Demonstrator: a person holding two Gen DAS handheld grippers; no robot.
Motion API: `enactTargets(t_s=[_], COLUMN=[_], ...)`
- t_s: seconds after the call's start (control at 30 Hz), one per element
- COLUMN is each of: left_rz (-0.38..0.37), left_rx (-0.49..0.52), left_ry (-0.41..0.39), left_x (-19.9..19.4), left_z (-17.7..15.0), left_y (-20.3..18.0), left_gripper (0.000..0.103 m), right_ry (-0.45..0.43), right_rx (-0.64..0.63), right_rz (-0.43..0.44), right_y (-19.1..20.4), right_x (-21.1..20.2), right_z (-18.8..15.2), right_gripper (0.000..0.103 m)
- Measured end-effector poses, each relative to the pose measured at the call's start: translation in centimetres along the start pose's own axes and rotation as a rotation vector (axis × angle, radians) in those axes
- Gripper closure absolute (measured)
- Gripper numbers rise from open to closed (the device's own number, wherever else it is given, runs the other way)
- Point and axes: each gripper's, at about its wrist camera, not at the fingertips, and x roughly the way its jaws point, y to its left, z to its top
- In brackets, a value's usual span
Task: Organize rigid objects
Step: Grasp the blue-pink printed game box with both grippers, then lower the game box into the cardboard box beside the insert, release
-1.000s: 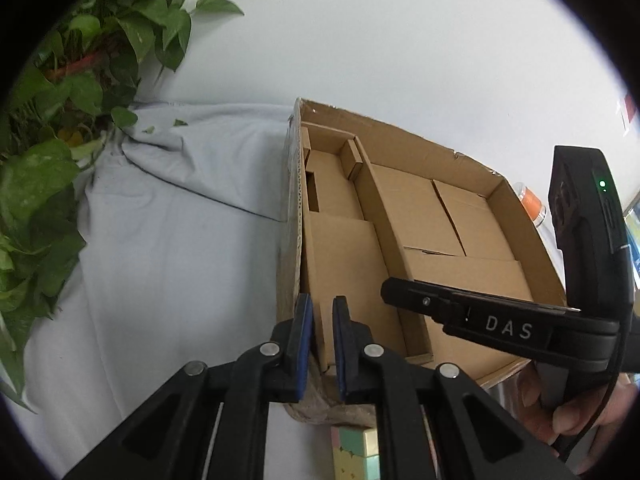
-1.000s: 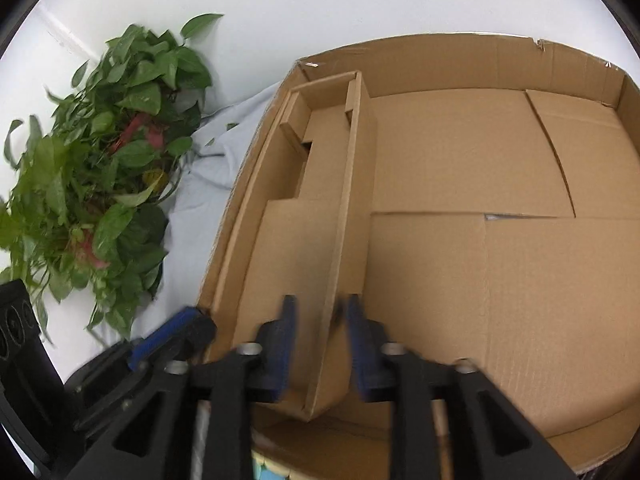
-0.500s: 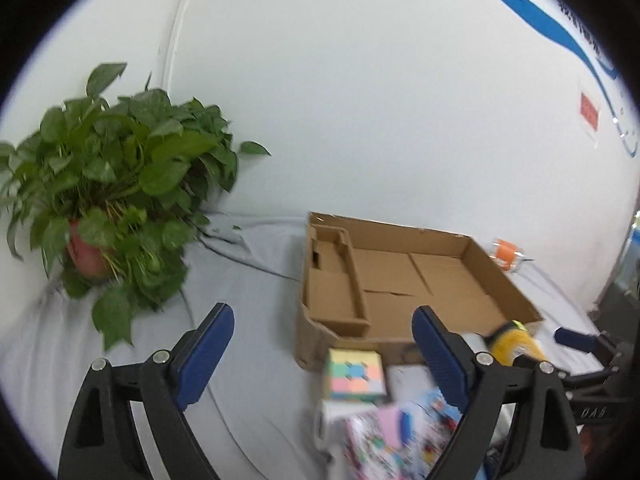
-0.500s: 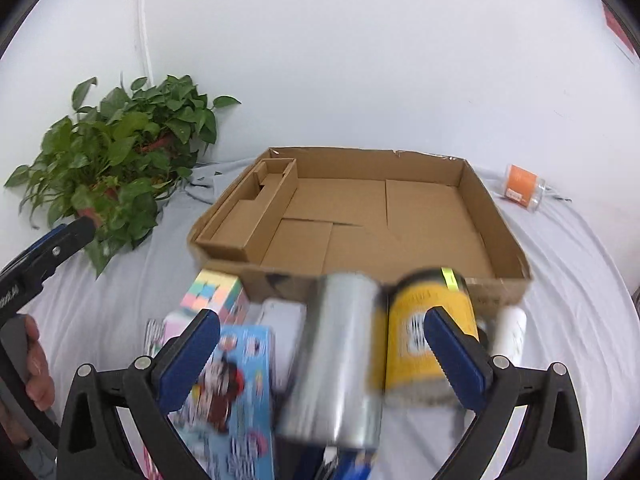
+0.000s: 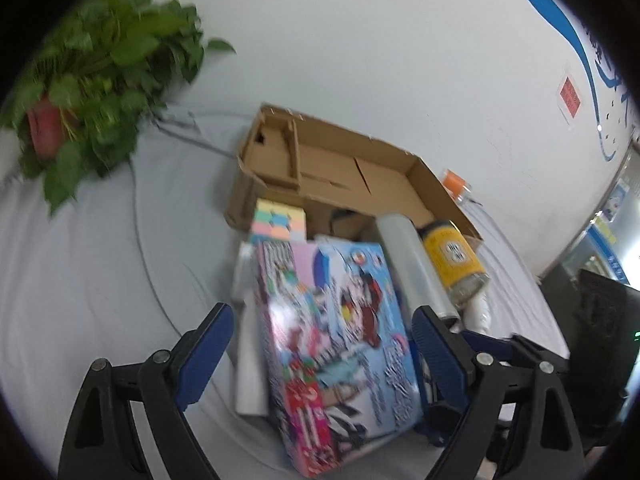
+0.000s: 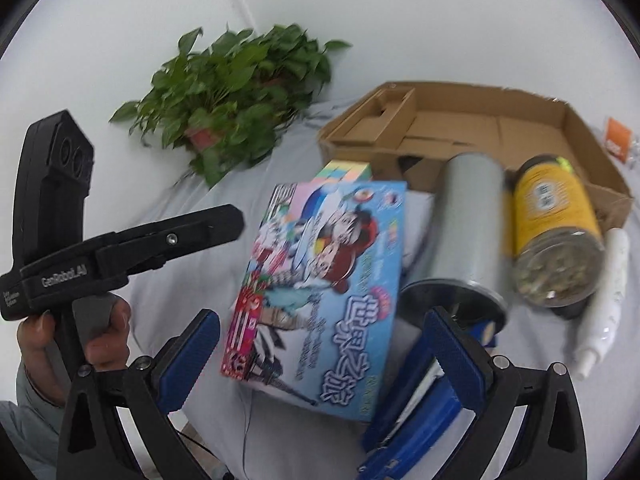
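A colourful game box (image 5: 332, 320) (image 6: 324, 280) lies tilted on top of a pile in front of an open cardboard box (image 5: 400, 184) (image 6: 520, 140). Behind it sits a pastel cube (image 5: 280, 220) (image 6: 344, 170). To its right lie a silver cylinder (image 5: 416, 264) (image 6: 460, 220), a yellow-labelled jar (image 5: 452, 256) (image 6: 556, 232) and a white tube (image 6: 604, 308). My left gripper (image 5: 320, 320) hovers open over the game box, pads apart from it. My right gripper (image 6: 322, 322) is open too, straddling the same box without touching.
A potted plant (image 5: 100, 80) (image 6: 236, 92) stands at the back left on the grey cloth. A thin cable (image 5: 148, 248) runs across the cloth. A small orange-labelled item (image 5: 456, 180) (image 6: 618, 140) lies right of the cardboard box. A hand (image 6: 108, 332) holds the left gripper's handle.
Both grippers have pulled back from the cardboard box and gone from shut or nearly shut to wide open. The pile of objects has come into view beneath them.
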Motion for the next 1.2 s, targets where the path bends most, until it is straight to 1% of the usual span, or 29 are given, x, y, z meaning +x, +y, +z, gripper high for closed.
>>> enactTargets(t_s=[0.1,0.23,0.3,0.4,0.53,0.57,0.7,0.77,0.87,0.97,1.07,1.2], left_rz=[-0.038,-0.075,-0.073,-0.054,-0.047,-0.035,0.036,0.048,0.036,0.024,0.012,-0.024], left_rx=[-0.037,-0.068,-0.079,-0.078,-0.057,-0.049,0.013,0.024,0.012,0.032,0.063,0.11], left_ry=[0.074,0.147,0.176,0.216,0.218,0.218,0.207,0.197,0.151,0.094,0.035,-0.041], left_x=[1.4,3.2,4.0,4.9,5.3,5.4,5.4,5.4,4.1,2.5,1.4,1.0], left_z=[-1.0,-1.9,-2.1,-2.3,-2.4,-2.5,-2.8,-2.7,-2.1,-1.1,0.6,3.6], left_y=[0.5,1.0,1.3,1.5,1.3,1.2,0.0,-0.3,-0.5,-1.3,-2.6,-4.0], left_gripper=[0.012,0.015,0.018,0.019,0.02,0.024,0.026,0.026,0.026,0.026,0.026,0.026], right_ry=[0.06,0.128,0.165,0.177,0.186,0.179,0.162,0.137,0.072,0.009,-0.058,-0.125], right_rx=[-0.008,0.014,0.044,0.017,-0.012,0.0,0.031,0.032,0.028,0.021,-0.009,0.007], right_rz=[0.001,-0.028,-0.024,-0.048,-0.12,-0.128,-0.154,-0.172,-0.181,-0.196,-0.229,-0.249], right_y=[0.4,0.2,-0.3,-0.1,0.6,0.7,1.0,1.4,1.9,2.5,3.1,2.5], right_x=[1.8,4.1,5.5,6.8,8.1,8.1,8.3,7.7,6.3,4.4,2.7,1.2], right_z=[-0.3,-0.4,-0.3,-0.1,0.0,0.0,0.1,0.1,0.6,1.8,3.6,6.4], right_gripper=[0.0,0.0,0.0,0.0,0.0,0.0,0.0,0.0,0.0,0.001,0.001,0.001])
